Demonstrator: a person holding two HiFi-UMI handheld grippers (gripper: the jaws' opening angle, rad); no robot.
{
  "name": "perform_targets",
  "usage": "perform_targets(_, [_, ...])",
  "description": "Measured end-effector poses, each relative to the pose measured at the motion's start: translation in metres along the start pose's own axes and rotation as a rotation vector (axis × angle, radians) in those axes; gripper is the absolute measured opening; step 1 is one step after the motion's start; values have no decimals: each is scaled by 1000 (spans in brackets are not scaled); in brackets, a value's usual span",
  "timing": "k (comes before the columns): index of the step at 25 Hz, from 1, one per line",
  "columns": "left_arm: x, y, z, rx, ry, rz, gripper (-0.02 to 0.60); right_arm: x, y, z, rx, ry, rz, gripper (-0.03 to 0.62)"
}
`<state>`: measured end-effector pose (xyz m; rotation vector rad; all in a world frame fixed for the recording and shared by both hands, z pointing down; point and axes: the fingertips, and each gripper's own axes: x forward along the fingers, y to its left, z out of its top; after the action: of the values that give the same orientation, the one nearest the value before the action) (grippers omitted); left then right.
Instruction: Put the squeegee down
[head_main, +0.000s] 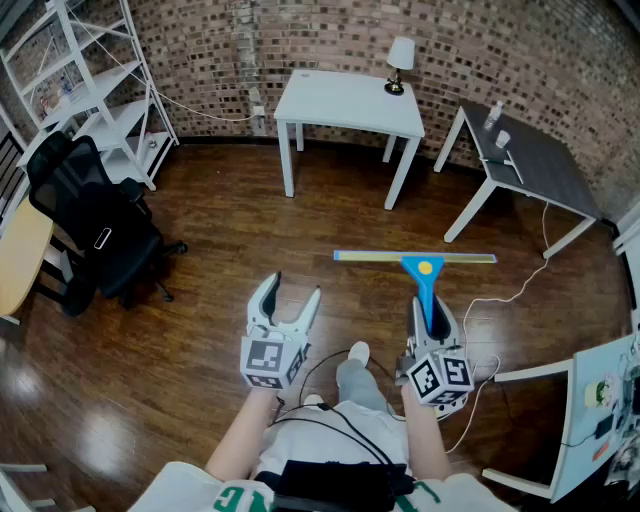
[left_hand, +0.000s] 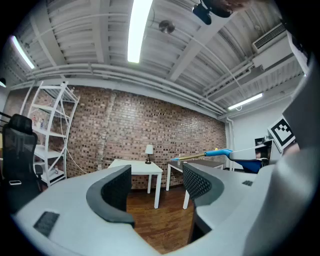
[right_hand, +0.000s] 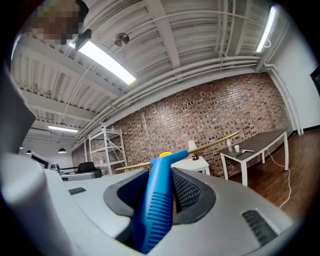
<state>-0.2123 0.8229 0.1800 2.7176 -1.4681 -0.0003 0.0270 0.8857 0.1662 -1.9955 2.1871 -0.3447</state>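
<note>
the squeegee (head_main: 424, 272) sits level in mid-air over the wooden floor (head_main: 230, 220). its blue handle is clamped between the jaws of my right claw (head_main: 430, 312), and the long blade lies crosswise out in front. my left claw (head_main: 294, 290) hangs beside it, jaws apart, nothing in them. the white tabletop (head_main: 340, 100) and the grey tabletop (head_main: 545, 165) are both well apart from it. if i let go here, it drops to the floor. i judge the wide blade the main risk: swung near the white tabletop it could clip the lamp (head_main: 399, 60). with only the handle gripped, a knock on one blade end could twist it in the jaws.
</note>
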Motion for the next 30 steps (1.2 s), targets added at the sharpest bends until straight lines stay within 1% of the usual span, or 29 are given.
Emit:
perform_targets(3, [36,0,-2,16,7,-9,301,31,-24,8,-5,-15,-18,160])
perform_targets(6, [78,11,3,42,18,-4,301,74,-46,20,-35,-41,-18,160])
perform_targets(9, [127,21,18,52,15,2,301,126,-72,38,-5,-67,-6,160])
perform_targets(14, [222,20,37,55,-18,49,301,207,-120,71,19,-79,71,160])
perform_targets(17, [272,12,42,45,-15,72,300,248,-145,75,42,-63,120,160])
perform_targets(20, [314,5,35,42,-10,82,300,283,-166,70,82,-33,169,160])
perform_targets(21, [327,7,31,35,-3,78,301,295,-170,68,96,-23,183,160])
perform_targets(22, [338,9,30,10,7,71,300,306,-173,66,108,-13,194,160])
perform_targets(24, [355,17,34,-95,15,58,301,326,-176,65,118,5,208,160])
perform_targets(26, [373,32,48,-196,9,60,301,346,-179,71,120,23,205,160])
perform_targets(27, [382,40,57,-217,13,65,301,356,-181,78,126,33,199,160])
perform_targets(28, [391,47,64,-216,24,71,300,366,-181,84,134,43,195,160])
perform_targets(30, [410,62,68,-190,42,80,300,385,-183,89,133,55,183,160])
